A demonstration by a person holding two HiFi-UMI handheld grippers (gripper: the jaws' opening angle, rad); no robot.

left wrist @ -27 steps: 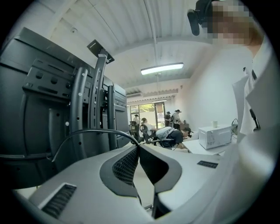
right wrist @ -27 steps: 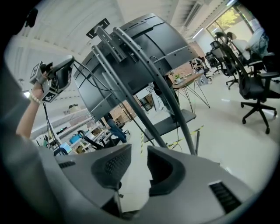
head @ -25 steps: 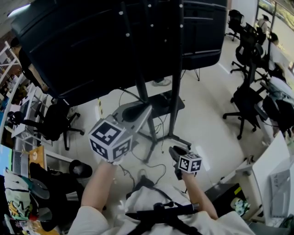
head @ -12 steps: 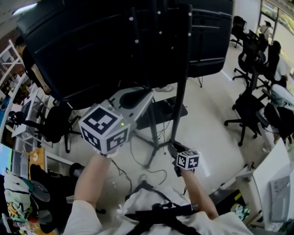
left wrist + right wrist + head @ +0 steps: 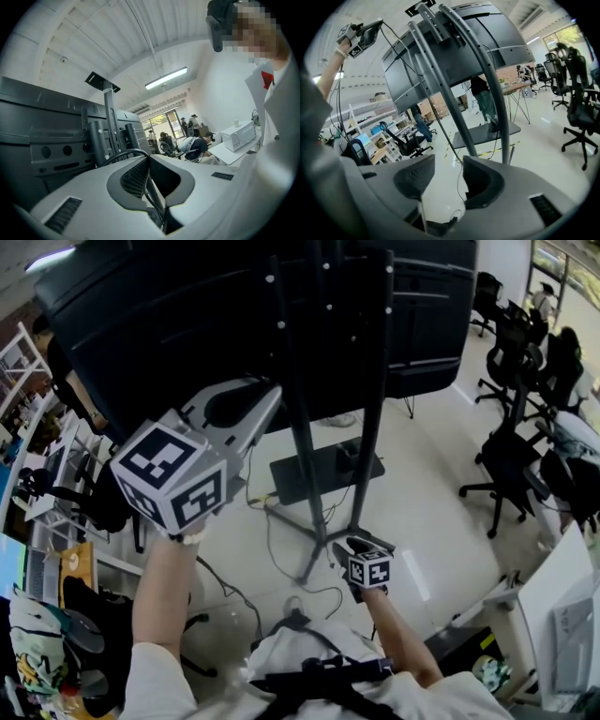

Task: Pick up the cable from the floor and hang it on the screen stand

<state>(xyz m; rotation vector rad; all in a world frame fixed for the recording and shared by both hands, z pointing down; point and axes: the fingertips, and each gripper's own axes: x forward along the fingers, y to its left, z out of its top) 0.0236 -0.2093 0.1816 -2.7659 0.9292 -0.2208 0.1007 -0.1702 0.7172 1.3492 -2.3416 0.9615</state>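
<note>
Raising your left tongs [image 5: 272, 393], clenched on the black cable [image 5: 268, 538], high beside the screen stand [image 5: 298, 432], you have just been opening your right tongs [image 5: 349, 544], which grip nothing, so hanging seems near.

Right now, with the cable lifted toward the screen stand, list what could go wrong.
1. The left gripper has only a thin cable between its shut jaws, so the cable may slip out as it goes higher.
2. The cable trails down to the floor beside the poles of the screen stand. The slack could snag on the base plate or pull tight before it is hooked.
</note>
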